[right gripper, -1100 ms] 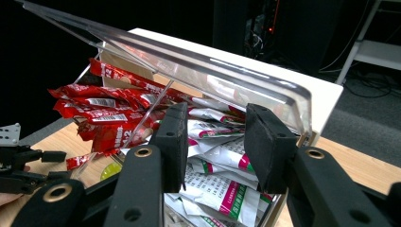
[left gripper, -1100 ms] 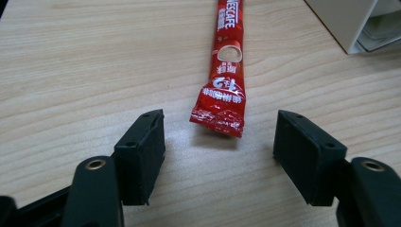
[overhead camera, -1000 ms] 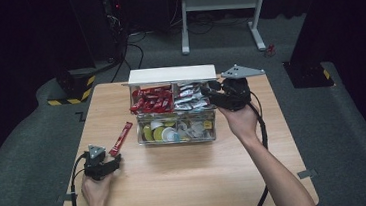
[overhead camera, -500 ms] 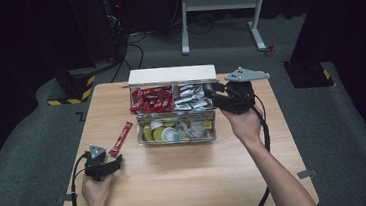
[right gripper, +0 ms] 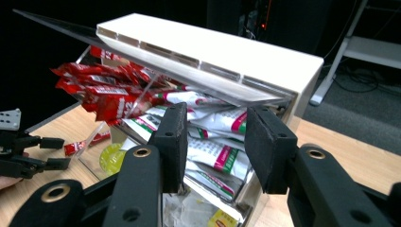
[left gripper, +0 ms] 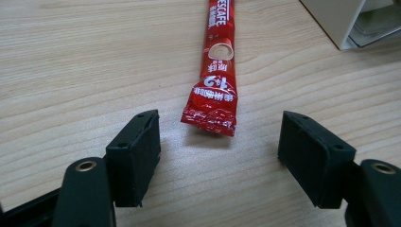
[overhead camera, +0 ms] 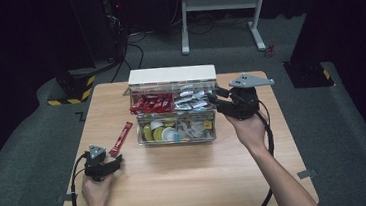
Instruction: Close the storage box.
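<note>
Inside clear box (overhead camera: pixel 176 133), red sachets (overhead camera: pixel 151 104), white sachets (overhead camera: pixel 193 98) (right claw (right gripper: pixel 215 142) part-open, empty), left claw (left gripper: pixel 217 149) wide.

Support surface was a light wooden table (overhead camera: pixel 188 183) standing on grey carpet. A clear compartmented box (overhead camera: pixel 176 133) with a white lid stood on it toward the far edge, roughly centred. A single red sachet (overhead camera: pixel 120 138) lay flat on the wood just left of the box, apart from it, long axis running near to far. The left gripper (overhead camera: pixel 118 162) rested on the table near the front left corner.
</note>
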